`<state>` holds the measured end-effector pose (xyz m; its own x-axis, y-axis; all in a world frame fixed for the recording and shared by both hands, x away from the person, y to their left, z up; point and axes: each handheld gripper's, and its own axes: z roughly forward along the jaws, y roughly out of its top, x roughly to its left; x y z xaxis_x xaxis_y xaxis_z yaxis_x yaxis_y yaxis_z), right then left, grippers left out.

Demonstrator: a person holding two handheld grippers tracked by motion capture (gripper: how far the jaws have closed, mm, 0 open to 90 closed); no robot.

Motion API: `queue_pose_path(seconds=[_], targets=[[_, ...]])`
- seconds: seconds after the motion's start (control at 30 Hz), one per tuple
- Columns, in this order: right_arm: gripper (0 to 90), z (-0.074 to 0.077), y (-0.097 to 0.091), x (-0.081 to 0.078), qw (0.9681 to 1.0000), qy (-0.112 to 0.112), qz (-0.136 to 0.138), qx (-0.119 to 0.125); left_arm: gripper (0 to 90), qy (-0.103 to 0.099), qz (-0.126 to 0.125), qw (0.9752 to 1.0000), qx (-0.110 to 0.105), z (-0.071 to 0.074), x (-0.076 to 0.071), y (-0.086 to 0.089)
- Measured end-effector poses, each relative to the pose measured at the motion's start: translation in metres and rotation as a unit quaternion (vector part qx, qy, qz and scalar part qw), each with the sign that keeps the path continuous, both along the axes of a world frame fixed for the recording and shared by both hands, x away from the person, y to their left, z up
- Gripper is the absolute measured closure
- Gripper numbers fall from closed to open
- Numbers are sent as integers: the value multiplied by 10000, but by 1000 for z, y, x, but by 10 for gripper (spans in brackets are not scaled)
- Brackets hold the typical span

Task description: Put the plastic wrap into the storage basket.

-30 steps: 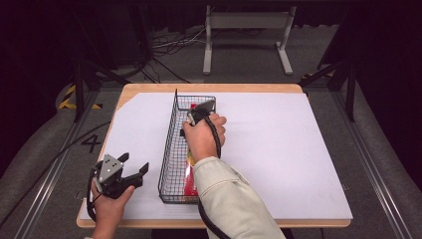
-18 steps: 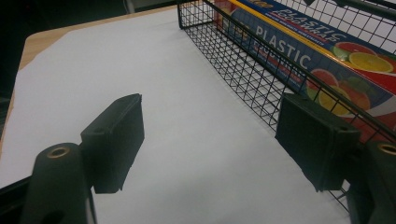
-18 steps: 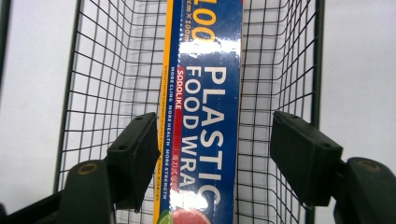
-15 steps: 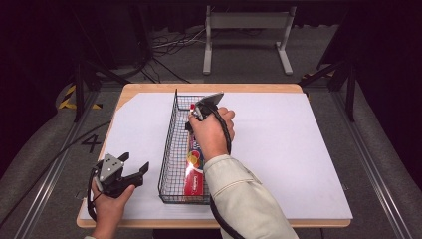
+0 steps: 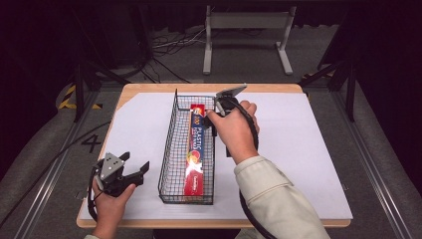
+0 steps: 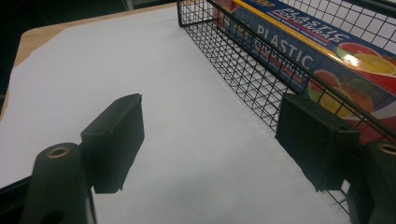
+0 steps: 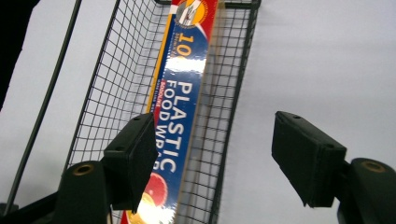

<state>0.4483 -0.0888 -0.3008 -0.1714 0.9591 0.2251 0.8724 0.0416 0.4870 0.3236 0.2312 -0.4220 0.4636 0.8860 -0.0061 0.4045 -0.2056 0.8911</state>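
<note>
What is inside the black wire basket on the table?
One long blue-and-red cardboard box of plastic food wrap lies flat inside the black wire basket, along its length. Nothing else shows there; what may lie under the box is covered.

Recording lab or studio. Dark surround, floor cables (image 5: 171,42), metal stand (image 5: 247,30). Taped "4" (image 5: 92,143) beside the paper-covered table (image 5: 308,149).

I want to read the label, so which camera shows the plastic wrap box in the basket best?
The high view: the whole plastic wrap box lies in the wire basket. The right gripper view shows most of its printed top. The left gripper view catches one end through the mesh.
</note>
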Motion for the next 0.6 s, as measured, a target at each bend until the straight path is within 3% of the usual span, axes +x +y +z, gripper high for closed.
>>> queue_pose_path(seconds=[0.13, 0.27, 0.6], targets=[[310, 5, -23, -6, 9999, -89, 70, 59, 239, 9, 6, 10000, 5, 0, 0, -1], [294, 9, -45, -11, 9992, -212, 316, 108, 239, 7, 8, 10000, 10, 0, 0, -1], [262, 6, -99, -25, 9952, -599, 757, 151, 239, 23, 20, 10000, 22, -1, 0, 0]])
